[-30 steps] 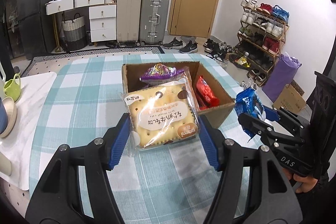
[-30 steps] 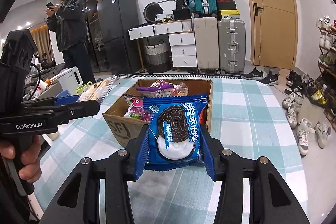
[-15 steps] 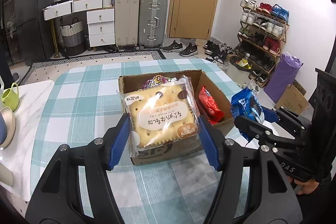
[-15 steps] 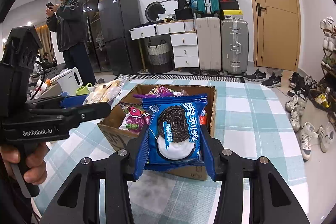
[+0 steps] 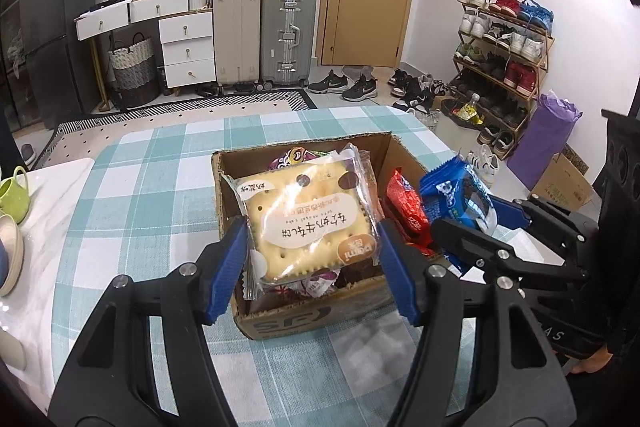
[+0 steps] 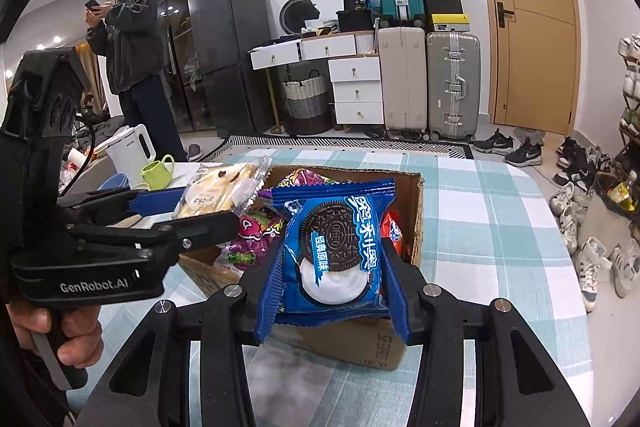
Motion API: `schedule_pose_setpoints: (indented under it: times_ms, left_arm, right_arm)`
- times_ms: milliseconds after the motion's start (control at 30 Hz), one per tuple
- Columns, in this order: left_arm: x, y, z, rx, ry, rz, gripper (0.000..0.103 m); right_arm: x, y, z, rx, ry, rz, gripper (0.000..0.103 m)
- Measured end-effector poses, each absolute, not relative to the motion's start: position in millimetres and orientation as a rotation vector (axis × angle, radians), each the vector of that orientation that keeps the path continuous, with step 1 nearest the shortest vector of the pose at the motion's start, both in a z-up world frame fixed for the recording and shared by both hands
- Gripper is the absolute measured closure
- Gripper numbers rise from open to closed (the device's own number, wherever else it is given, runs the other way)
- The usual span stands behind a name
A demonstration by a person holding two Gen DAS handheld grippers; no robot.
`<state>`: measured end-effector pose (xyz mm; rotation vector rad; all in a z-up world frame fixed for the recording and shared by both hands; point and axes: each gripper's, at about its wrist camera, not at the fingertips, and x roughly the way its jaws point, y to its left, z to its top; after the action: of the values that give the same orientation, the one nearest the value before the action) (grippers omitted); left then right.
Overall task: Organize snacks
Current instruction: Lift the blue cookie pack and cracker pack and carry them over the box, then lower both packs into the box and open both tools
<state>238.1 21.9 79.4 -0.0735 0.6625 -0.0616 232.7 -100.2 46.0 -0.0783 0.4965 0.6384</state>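
My left gripper point(image 5: 312, 259) is shut on a yellow cracker packet point(image 5: 308, 219) and holds it over the open cardboard box point(image 5: 316, 315). The box holds a red packet point(image 5: 404, 207) and purple packets point(image 6: 252, 231). My right gripper point(image 6: 332, 267) is shut on a blue Oreo packet point(image 6: 336, 247) and holds it above the box's near right side point(image 6: 360, 347). In the left wrist view the right gripper point(image 5: 476, 211) with the Oreo packet point(image 5: 456, 195) hangs at the box's right edge. In the right wrist view the left gripper point(image 6: 180, 207) holds the cracker packet point(image 6: 220, 187).
The box stands on a table with a teal checked cloth point(image 5: 140, 195). A green mug point(image 5: 14, 189) and bowls point(image 5: 10, 255) sit at the left edge; a white kettle point(image 6: 132, 151) stands beyond. A person point(image 6: 132, 59) stands at back left. Suitcases and a shoe rack line the walls.
Both grippers have moved forward with their packets, from in front of the box to above it. Both grips are unchanged.
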Motion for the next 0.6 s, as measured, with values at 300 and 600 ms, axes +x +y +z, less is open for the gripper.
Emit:
schedule_pose_setpoints:
  times_ms: [300,600]
  left_arm:
    - [257.7,24.6,62.4,-0.066,0.689,-0.047,0.041]
    - [266.9,28.3,48.6,-0.035,0.697,-0.022,0.041]
  right_arm:
    - [247.2,-94.2,41.3,-0.082,0.514,0.642,0.057]
    - [254.0,-87.9,36.1,-0.086,0.527,0.64,0.057]
